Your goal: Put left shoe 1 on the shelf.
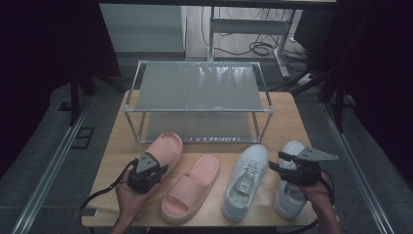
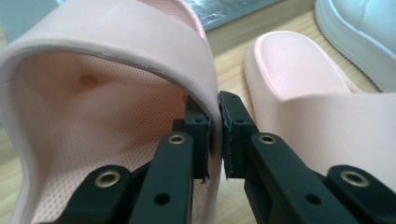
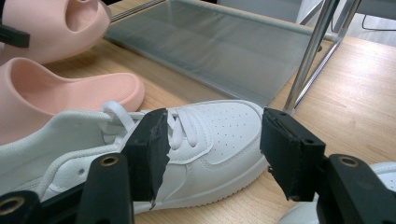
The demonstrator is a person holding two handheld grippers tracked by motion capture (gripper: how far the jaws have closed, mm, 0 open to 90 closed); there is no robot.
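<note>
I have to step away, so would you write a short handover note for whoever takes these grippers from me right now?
Left gripper: shut on the strap edge of the left pink slide, at the front of the shoe rack.
Right gripper: open, holding nothing, above the right white sneaker.
Second pink slide and left white sneaker lie on the table between them.
Done: one slide gripped. Both rack shelves appear bare.
Left, likely: put all four shoes onto the rack.
</note>
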